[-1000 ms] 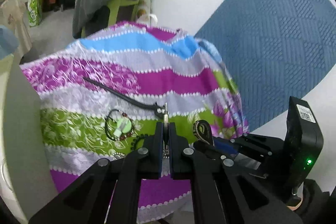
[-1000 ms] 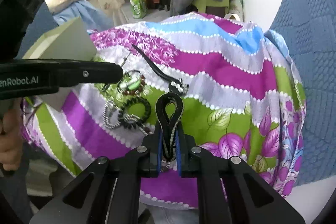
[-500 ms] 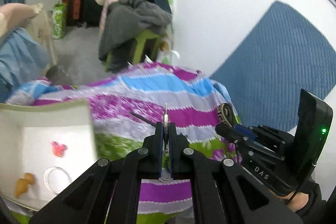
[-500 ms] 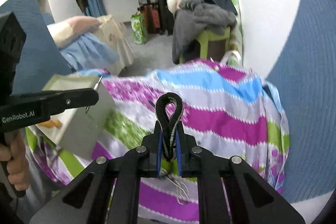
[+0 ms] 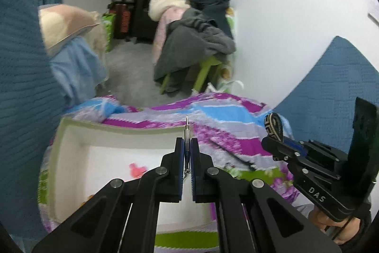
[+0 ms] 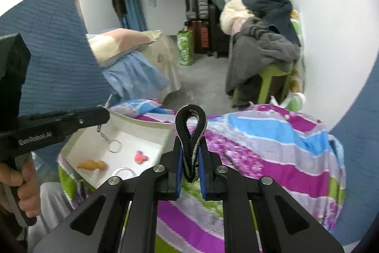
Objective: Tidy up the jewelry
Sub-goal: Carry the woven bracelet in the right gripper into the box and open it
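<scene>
The left gripper (image 5: pixel 187 158) is being held pressed together on a thin metal piece with a chain and ring, a keychain (image 6: pixel 111 136) by the look of it, whose tip is poking up past the pads while the chain is dangling over the white box (image 6: pixel 146 132). The right gripper (image 6: pixel 190 165) is being kept pinched on a looped black-and-cream woven band (image 6: pixel 190 134), carried upright and well above the striped floral cloth (image 6: pixel 272 146), just beside the box's near corner. Inside the box, an orange trinket (image 6: pixel 92 164), a pink charm (image 6: pixel 141 156) and a pale ring (image 6: pixel 123 172) are already being stored. The step in hand is judged to be the delivery: both pieces are being brought to the box. Next, each gripper is probably to be lowered over a bare patch of the box floor and its pads spread, the dangling chain being settled first so that it is not snagged on the rim. On the cloth, a dark slender item (image 5: pixel 234 158) is still waiting, blurred.
</scene>
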